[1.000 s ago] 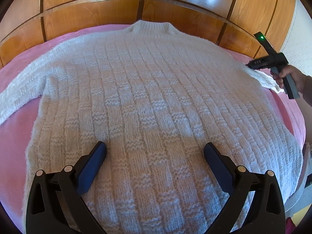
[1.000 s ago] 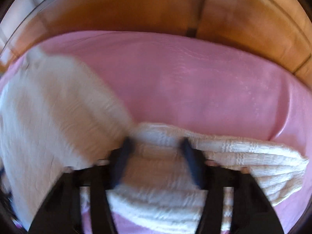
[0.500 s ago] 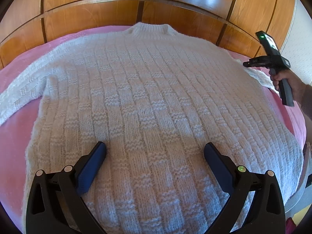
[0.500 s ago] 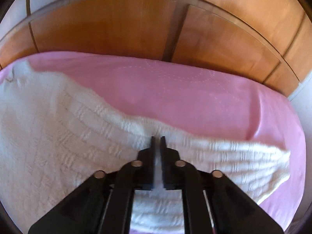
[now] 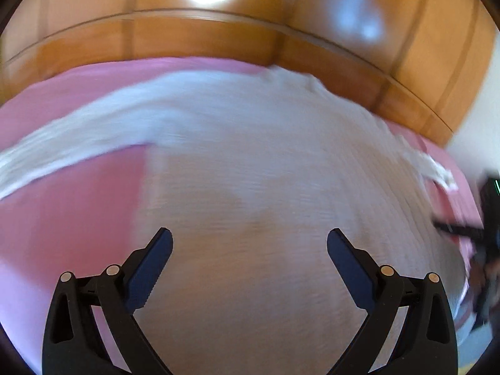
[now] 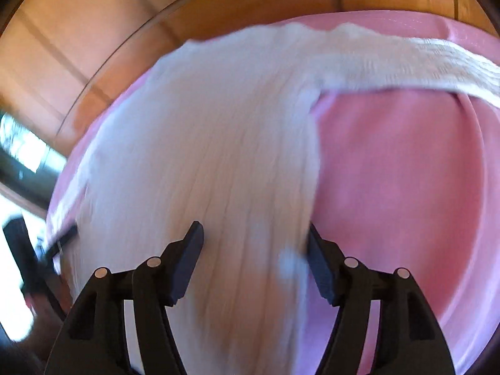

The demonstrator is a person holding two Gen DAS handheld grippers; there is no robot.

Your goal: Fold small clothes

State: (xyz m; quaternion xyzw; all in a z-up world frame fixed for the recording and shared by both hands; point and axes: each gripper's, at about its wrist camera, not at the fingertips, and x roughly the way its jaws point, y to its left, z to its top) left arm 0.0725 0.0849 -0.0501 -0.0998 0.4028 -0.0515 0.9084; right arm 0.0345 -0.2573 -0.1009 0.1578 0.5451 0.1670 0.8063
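Observation:
A white knitted sweater lies spread flat on a pink bed cover, collar toward the headboard, sleeves stretched to both sides. My left gripper is open and empty above the sweater's lower body, near its left side edge. My right gripper is open and empty over the sweater's right side edge near the hem, with the right sleeve stretched out beyond. The right gripper also shows blurred at the right rim of the left wrist view. Both views are motion-blurred.
A glossy wooden headboard runs along the far side of the bed. The pink cover lies bare to the right of the sweater. The bed's right edge shows in the left wrist view.
My right gripper has let go of the right sleeve, opened and moved down to the sweater's lower right side. My left gripper has shifted left, still open.

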